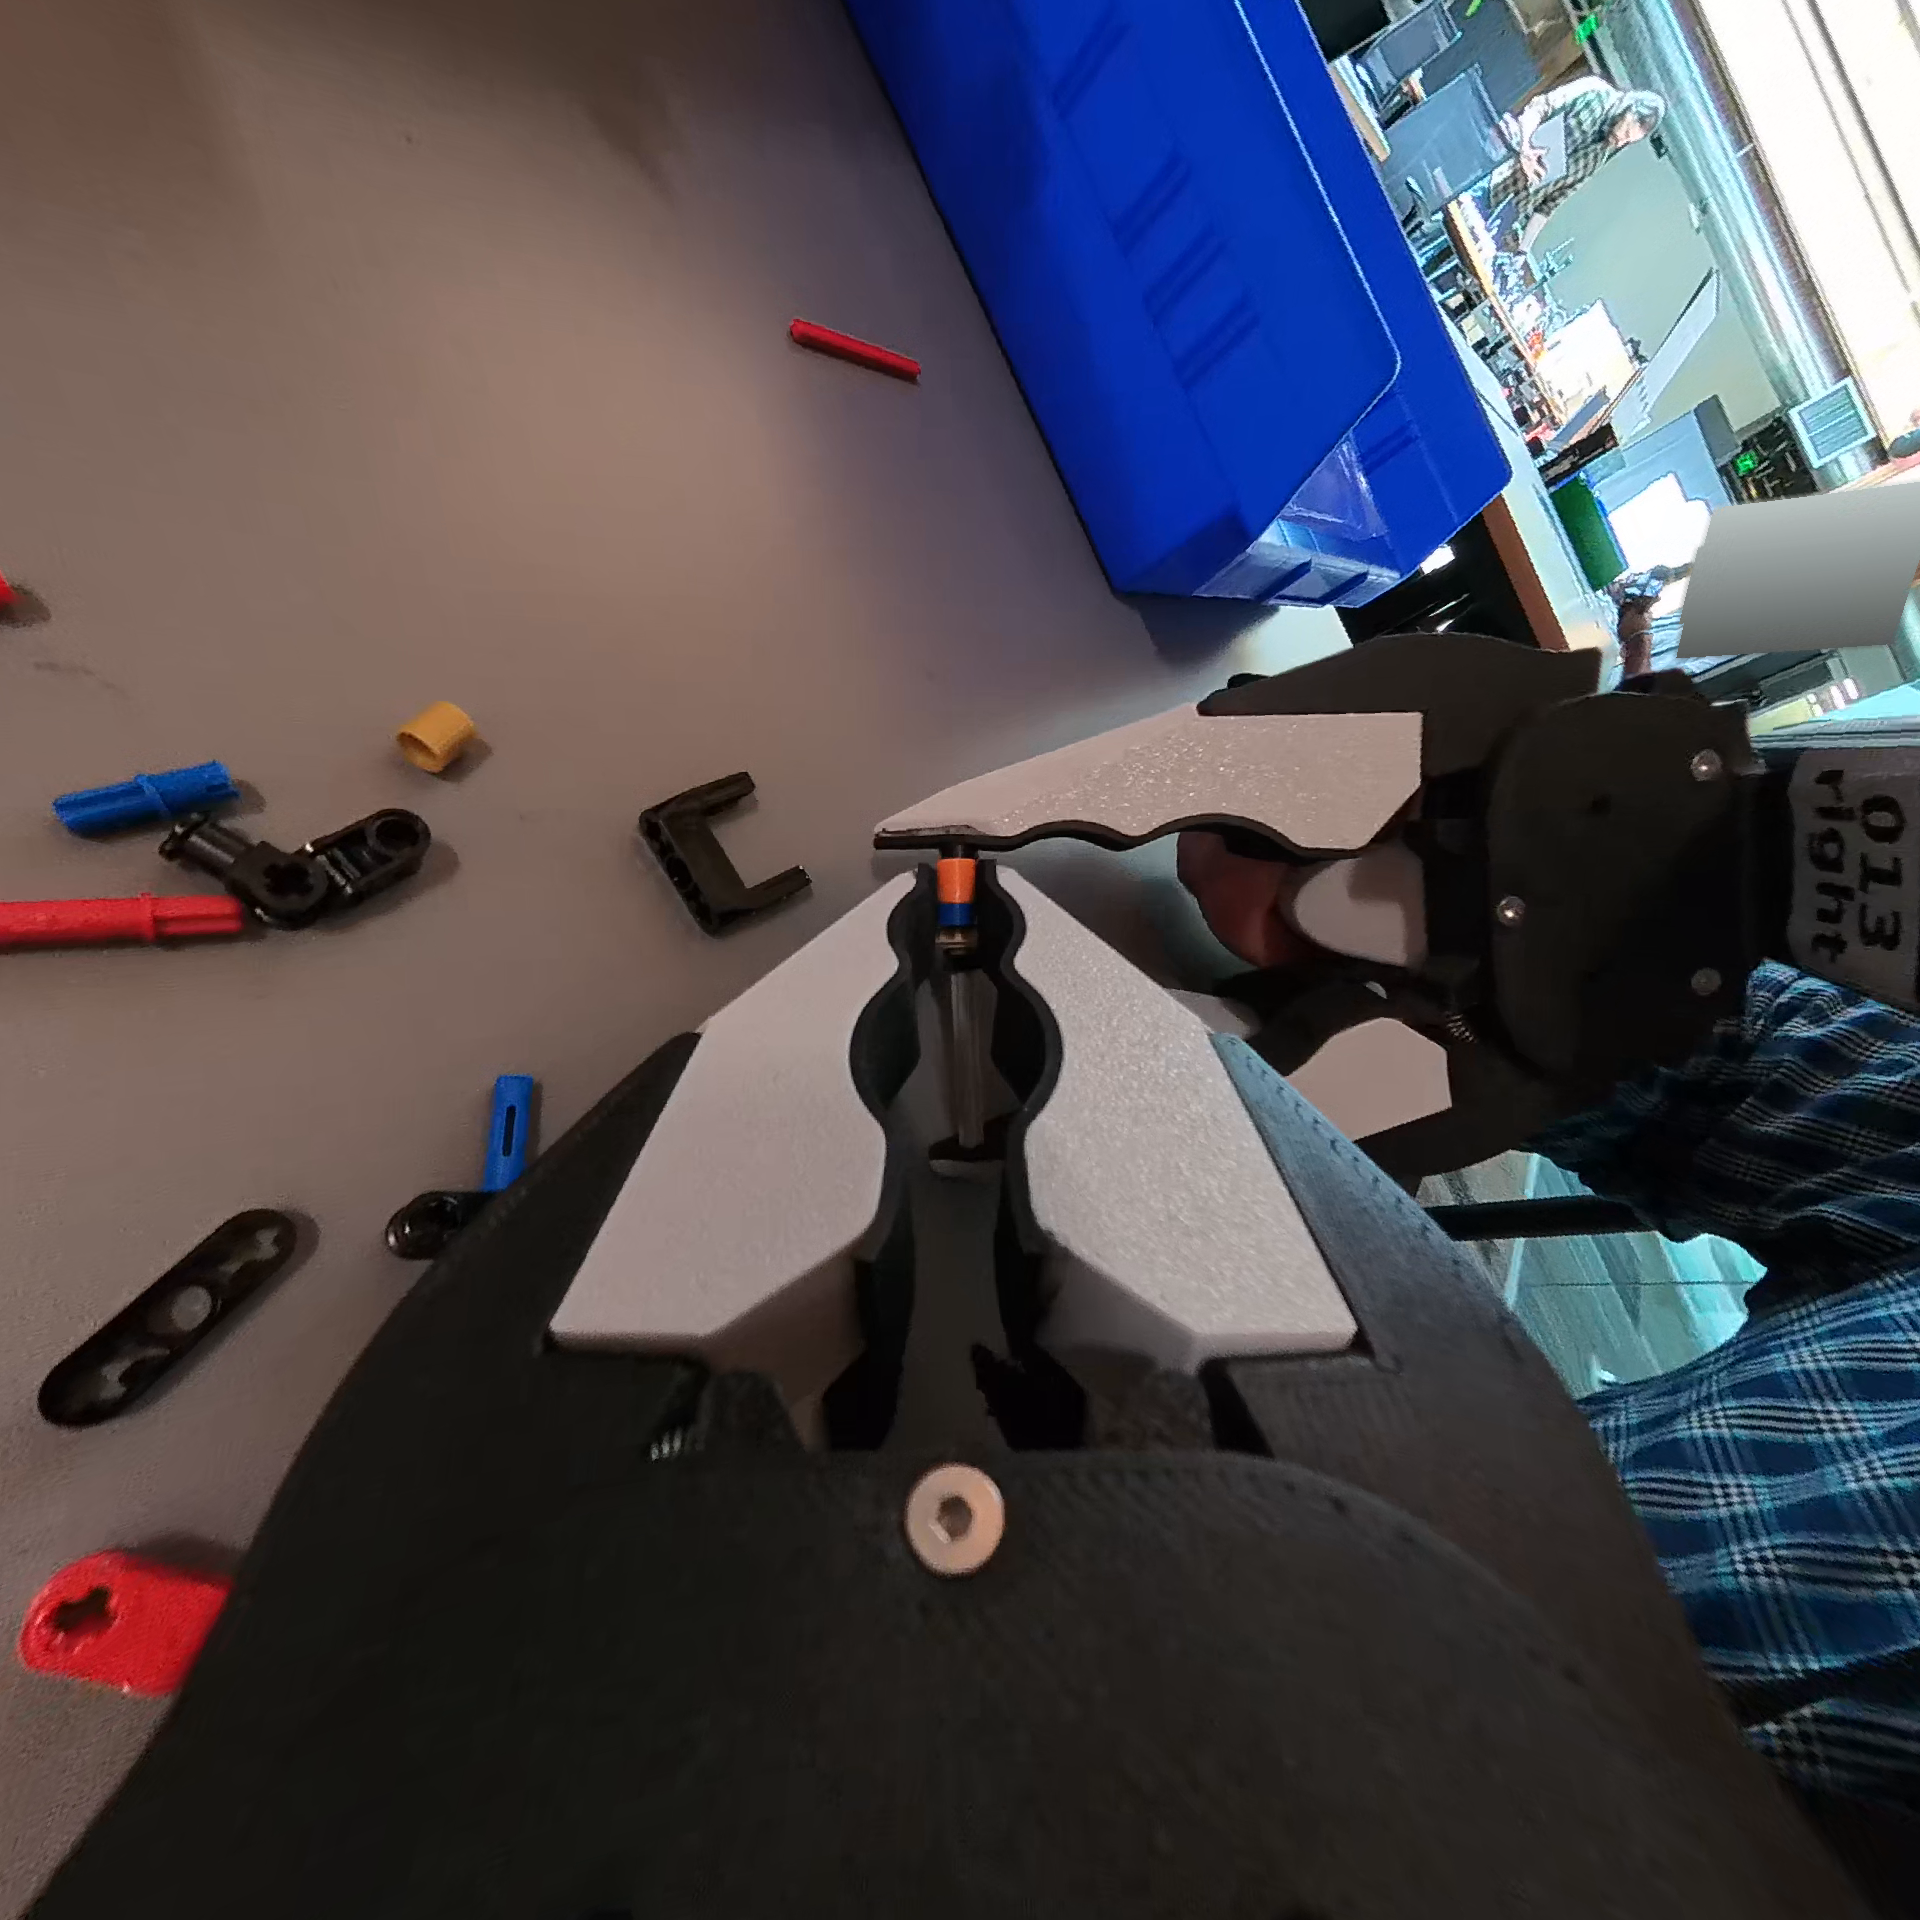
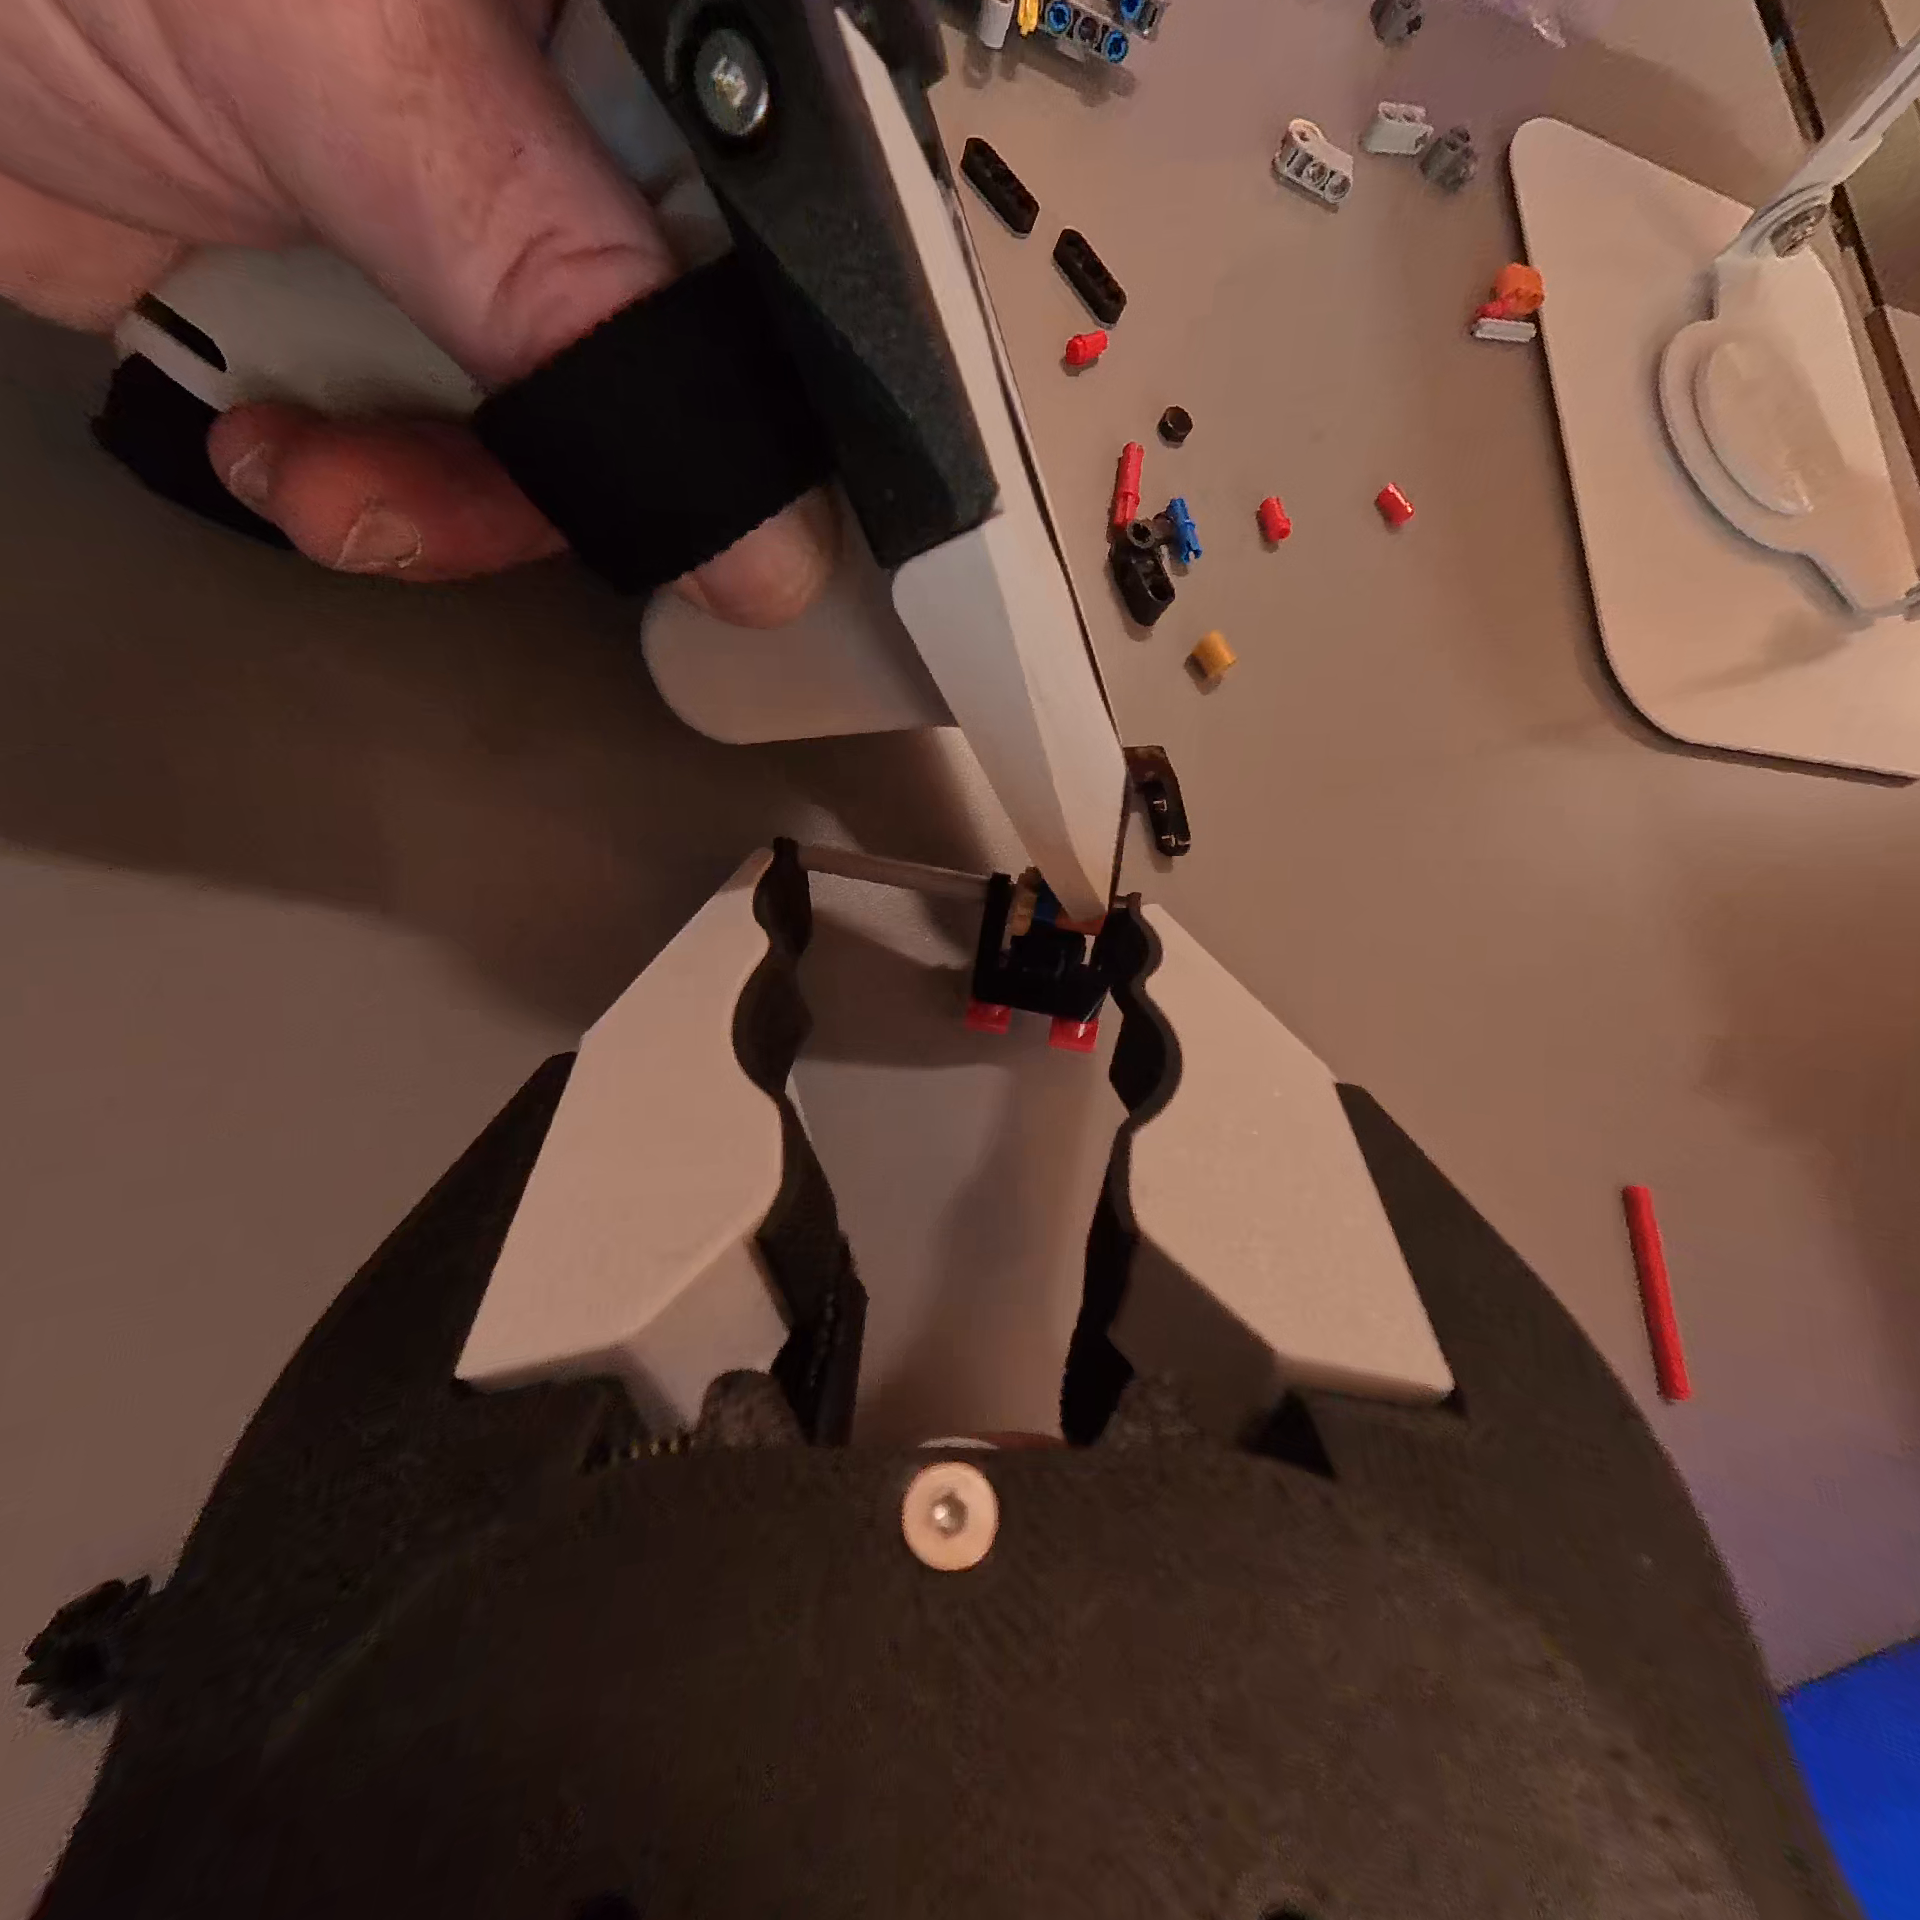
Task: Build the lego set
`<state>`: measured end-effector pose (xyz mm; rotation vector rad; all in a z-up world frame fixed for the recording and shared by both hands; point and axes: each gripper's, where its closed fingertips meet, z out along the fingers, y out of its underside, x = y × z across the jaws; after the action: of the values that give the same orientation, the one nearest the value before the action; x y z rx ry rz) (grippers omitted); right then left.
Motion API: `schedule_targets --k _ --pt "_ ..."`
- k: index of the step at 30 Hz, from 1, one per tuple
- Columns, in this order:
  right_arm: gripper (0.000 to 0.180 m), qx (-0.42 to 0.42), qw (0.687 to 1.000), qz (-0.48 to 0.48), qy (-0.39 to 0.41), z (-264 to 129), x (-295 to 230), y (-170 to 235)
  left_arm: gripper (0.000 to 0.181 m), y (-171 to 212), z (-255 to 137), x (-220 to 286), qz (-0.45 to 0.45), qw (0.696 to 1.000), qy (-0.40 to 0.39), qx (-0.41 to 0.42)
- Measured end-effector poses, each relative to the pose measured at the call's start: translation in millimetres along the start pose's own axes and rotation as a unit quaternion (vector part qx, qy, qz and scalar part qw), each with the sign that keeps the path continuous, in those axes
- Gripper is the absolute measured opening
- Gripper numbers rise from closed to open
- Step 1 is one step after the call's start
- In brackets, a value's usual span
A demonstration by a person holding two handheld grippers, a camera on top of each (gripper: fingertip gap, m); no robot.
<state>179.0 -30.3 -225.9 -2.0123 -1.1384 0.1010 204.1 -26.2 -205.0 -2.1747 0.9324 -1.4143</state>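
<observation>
- Left gripper (image 1: pixel 951 883): grey-and-black fingers pressed nearly together, clamped on a small lego sub-assembly (image 1: pixel 954 899). In the left wrist view an orange collar above a blue band shows at the fingertips, with a dark axle running back down the gap between the fingers.
- Right gripper (image 2: pixel 961 899): fingers spread wide and holding nothing. Its right fingertip touches the black part of the assembly.
- In the right wrist view the same lego sub-assembly (image 2: pixel 1039 966) shows as a black frame with two red ends on its near side and a thin grey axle sticking out to the left, held off the bench between the right gripper's tips.
- A person's hand (image 2: pixel 343 312) grips the left gripper's handle, fingers through a black strap.
- Grey bench (image 1: pixel 468 468) carries loose parts: thin red axle rod (image 1: pixel 854 348) far from the grippers beside a blue plastic bin (image 1: pixel 1195 260); mustard-yellow short tube (image 1: pixel 436 736); black U-shaped bracket (image 1: pixel 717 852); blue pin (image 1: pixel 145 795); black flat beam with holes (image 1: pixel 166 1314) near left; red block with a cross hole (image 1: pixel 114 1621) nearest.
- A plaid blue sleeve (image 1: pixel 1766 1455) shows on the right of the left wrist view.
</observation>
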Motion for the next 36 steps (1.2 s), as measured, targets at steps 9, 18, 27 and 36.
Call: schedule_targets --k 9,18,27,36 --pt "0.059 0.007 0.999 -0.029 0.015 -1.3 6.2 -3.2 0.008 -7.9 -5.0 3.9 -0.006 0.999 0.030 0.017" --pt "0.060 0.004 0.987 -0.144 0.074 -5.4 9.7 -10.8 0.006 -10.4 -9.9 10.1 0.083 0.996 0.029 0.011" --pt "0.044 0.130 0.989 0.020 -0.068 -42.0 22.6 -29.2 0.006 -17.2 -21.0 29.1 0.157 0.984 0.071 0.052" --pt "0.012 0.182 0.961 0.074 -0.194 -56.0 13.1 -32.5 0.005 -11.2 -27.0 46.2 0.244 0.963 0.105 0.049"
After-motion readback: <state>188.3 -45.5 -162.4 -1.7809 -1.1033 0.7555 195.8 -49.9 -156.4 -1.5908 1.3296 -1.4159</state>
